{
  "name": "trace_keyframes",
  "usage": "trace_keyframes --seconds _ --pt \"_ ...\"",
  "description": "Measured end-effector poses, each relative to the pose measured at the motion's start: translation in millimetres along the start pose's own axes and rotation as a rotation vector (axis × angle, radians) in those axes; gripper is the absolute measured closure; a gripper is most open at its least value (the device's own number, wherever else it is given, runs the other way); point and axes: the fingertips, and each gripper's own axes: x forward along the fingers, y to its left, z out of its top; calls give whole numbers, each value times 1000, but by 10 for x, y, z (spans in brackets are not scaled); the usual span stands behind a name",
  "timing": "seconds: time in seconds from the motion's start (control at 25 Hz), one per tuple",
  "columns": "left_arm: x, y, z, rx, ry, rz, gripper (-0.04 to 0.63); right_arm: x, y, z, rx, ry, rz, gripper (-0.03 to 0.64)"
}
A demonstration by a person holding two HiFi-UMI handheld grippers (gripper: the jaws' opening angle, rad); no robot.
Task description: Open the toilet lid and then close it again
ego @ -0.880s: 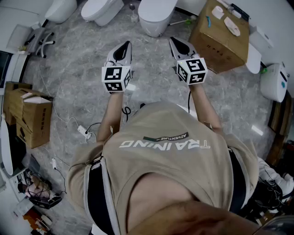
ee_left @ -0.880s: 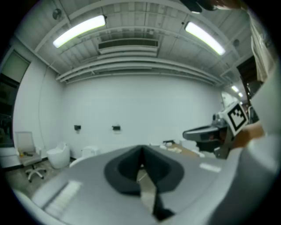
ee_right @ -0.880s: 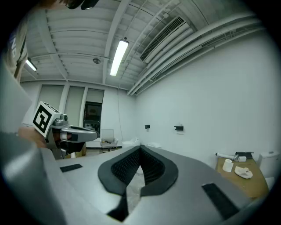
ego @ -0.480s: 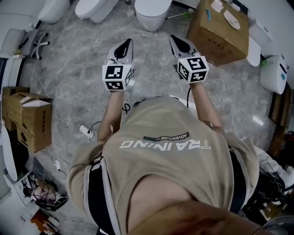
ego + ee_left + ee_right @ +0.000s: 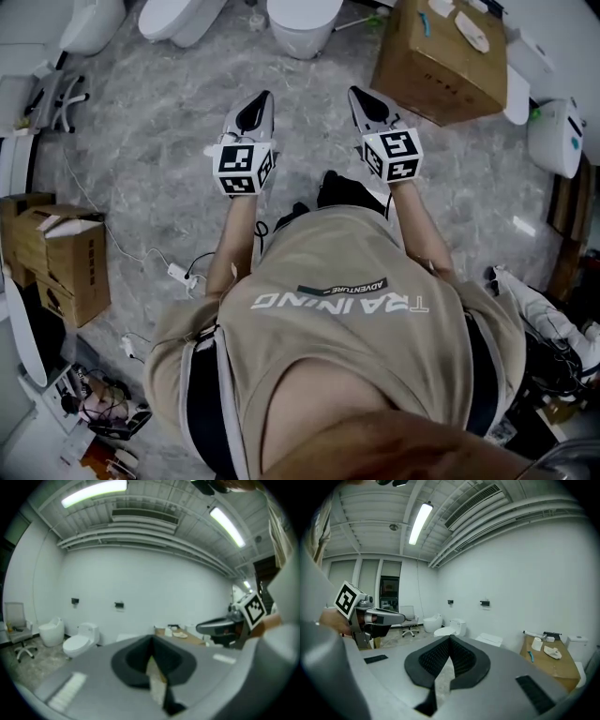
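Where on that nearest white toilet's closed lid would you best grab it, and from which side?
Probably the rounded front lip of the white toilet lid, approached from the near side: it lies flat with that end pointing this way, and its hinge likely sits at the far end.

**Clutter on the marble floor**

Ahead and to the right of my right hand-held gripper (image 5: pixel 357 92) I see a large cardboard box (image 5: pixel 441 66) with small white items on top. Well left of the left hand-held gripper (image 5: pixel 262 95) sit open cartons (image 5: pixel 61 258) and an office chair (image 5: pixel 58 86). A white power strip (image 5: pixel 178 274) trails cables across the grey floor (image 5: pixel 150 159).
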Motion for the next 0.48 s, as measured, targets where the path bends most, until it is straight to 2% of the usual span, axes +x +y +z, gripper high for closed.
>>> trace_keyframes --seconds 0.16,0.36,0.48 --pt "340 97 -64 -17 33 1 592 263 -311 -78 37 11 -13 606" --pt "964 406 102 37 64 11 592 879 -816 -76 94 -1 -18 606" --pt "1210 472 221 59 80 17 592 1056 -1057 -51 112 -2 -7 606"
